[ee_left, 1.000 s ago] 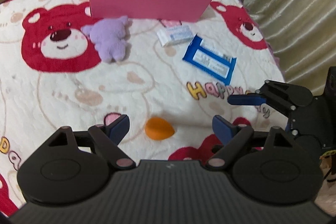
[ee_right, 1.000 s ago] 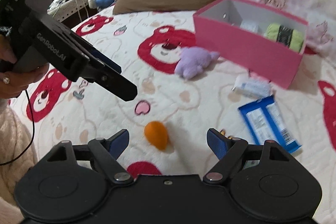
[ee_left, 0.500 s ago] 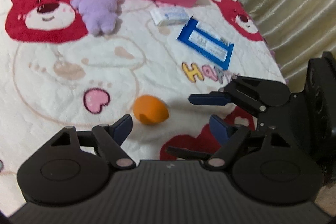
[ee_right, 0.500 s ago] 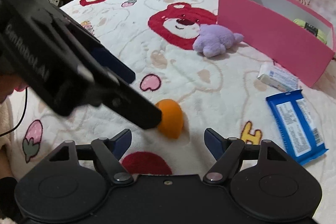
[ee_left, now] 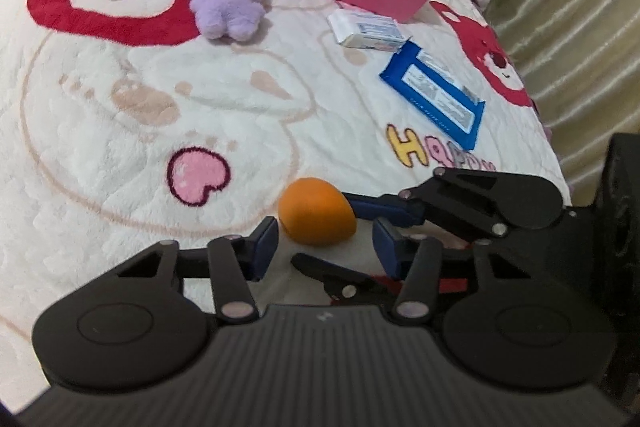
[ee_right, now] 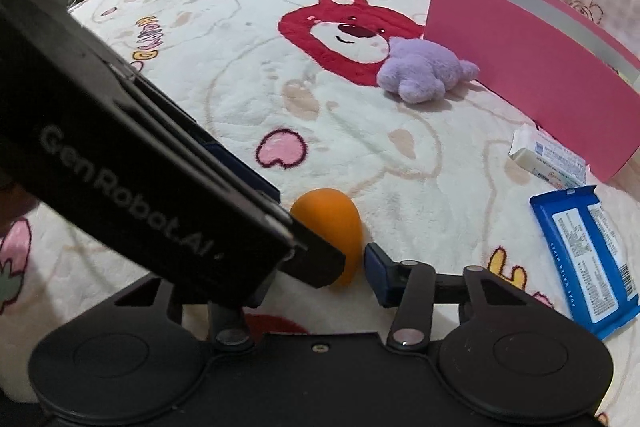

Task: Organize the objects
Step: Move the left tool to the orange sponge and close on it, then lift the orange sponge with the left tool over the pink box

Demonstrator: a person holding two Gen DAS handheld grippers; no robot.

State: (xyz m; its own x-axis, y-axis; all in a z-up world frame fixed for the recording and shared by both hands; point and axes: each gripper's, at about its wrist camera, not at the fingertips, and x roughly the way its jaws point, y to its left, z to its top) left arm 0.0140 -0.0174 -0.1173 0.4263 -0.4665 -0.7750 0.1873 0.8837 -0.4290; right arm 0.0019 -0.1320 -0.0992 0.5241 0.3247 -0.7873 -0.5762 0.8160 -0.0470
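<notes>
1. Left wrist view: the left gripper [ee_left: 325, 241] is closing its jaws just in front of the orange sponge [ee_left: 317, 211] lying on the blanket [ee_left: 120, 131]. The fingers are not yet pressing it, so nothing is gripped. The right gripper [ee_left: 344, 231] is reaching in from the right side.
2. Right wrist view: the right gripper [ee_right: 352, 259] is also closing. Its blue finger [ee_right: 378, 267] is sitting just beside the sponge [ee_right: 332, 223]; the other finger is hidden, so the hold is not sure.
3. The step is probably the pick. Next, only one gripper should be lifting it toward the pink box [ee_right: 536, 67].
</notes>
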